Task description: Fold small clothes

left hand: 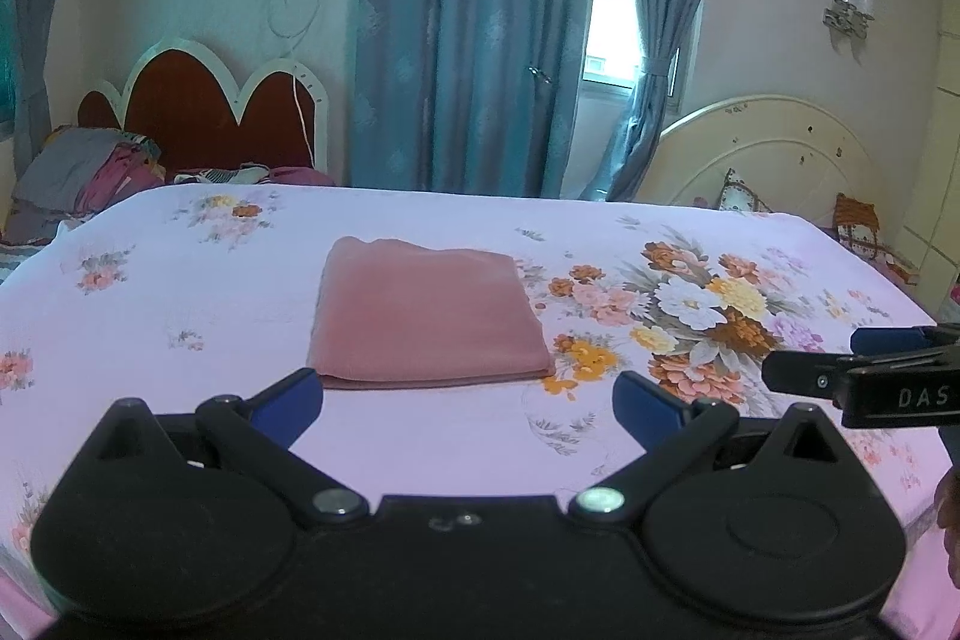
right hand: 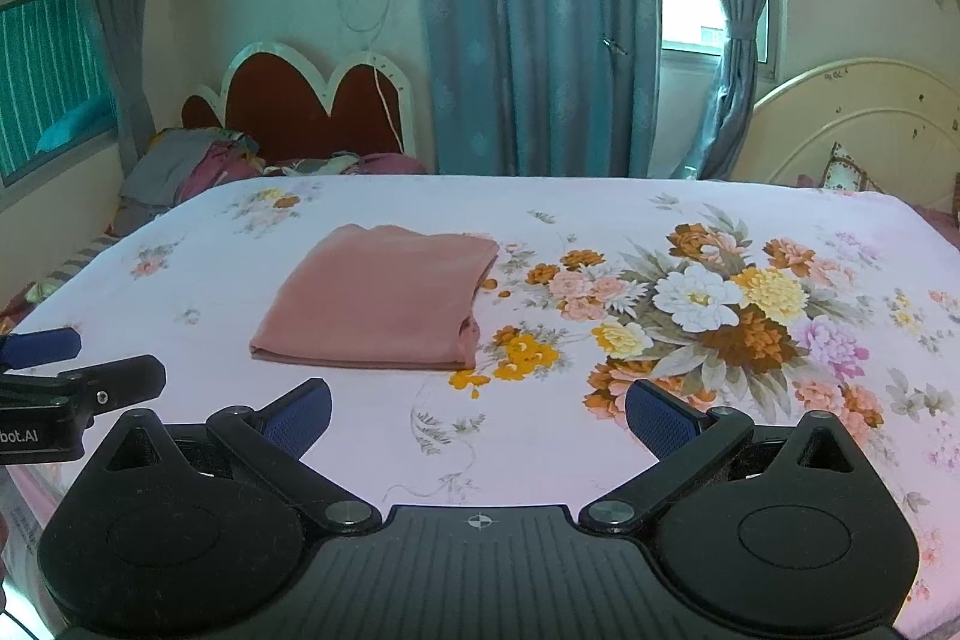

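Observation:
A pink cloth [left hand: 423, 307] lies folded into a flat rectangle on the floral bedsheet [left hand: 180, 292]; it also shows in the right wrist view [right hand: 378, 307]. My left gripper [left hand: 468, 403] is open and empty, just in front of the cloth's near edge. My right gripper [right hand: 477, 415] is open and empty, in front of and to the right of the cloth. Each gripper's fingers show at the edge of the other's view: the right one [left hand: 840, 364] and the left one [right hand: 78, 364].
The bed's far edge meets blue curtains [left hand: 474, 28] and a window. A red headboard [left hand: 204, 106] with piled bedding [left hand: 84, 172] stands at the far left. A cream headboard [left hand: 768, 154] with cushions is at the far right.

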A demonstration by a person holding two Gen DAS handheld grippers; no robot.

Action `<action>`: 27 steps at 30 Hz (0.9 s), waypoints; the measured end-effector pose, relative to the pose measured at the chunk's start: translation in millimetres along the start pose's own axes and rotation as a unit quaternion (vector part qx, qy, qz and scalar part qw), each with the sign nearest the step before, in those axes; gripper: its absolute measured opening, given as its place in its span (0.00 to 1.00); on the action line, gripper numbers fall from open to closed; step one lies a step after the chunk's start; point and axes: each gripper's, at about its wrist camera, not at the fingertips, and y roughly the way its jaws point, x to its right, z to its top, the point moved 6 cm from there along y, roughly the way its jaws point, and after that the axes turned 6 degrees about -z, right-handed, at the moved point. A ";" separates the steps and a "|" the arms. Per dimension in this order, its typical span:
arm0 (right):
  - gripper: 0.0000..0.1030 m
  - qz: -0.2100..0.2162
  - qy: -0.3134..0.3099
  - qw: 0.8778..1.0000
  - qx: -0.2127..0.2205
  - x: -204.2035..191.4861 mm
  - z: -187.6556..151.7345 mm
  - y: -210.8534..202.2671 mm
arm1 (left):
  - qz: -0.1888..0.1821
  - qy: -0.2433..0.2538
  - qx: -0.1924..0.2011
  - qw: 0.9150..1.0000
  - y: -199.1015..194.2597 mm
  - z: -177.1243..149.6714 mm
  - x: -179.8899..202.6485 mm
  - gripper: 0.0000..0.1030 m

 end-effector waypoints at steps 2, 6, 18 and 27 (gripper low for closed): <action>1.00 0.001 0.001 1.000 -0.001 0.2 0.0 -0.5 | 0.000 0.003 0.001 1.000 -0.8 0.4 -1.6 1.00; 1.00 0.001 0.000 1.000 0.001 -1.6 0.4 -1.6 | 0.001 0.004 0.001 1.000 -1.6 0.8 -2.1 1.00; 1.00 0.004 -0.002 1.000 0.004 -3.0 1.6 -2.0 | -0.007 0.004 0.007 1.000 -4.3 3.6 -4.3 1.00; 1.00 0.004 -0.001 1.000 0.007 -1.5 2.1 -2.6 | -0.008 0.007 0.008 1.000 -4.7 4.5 -3.9 1.00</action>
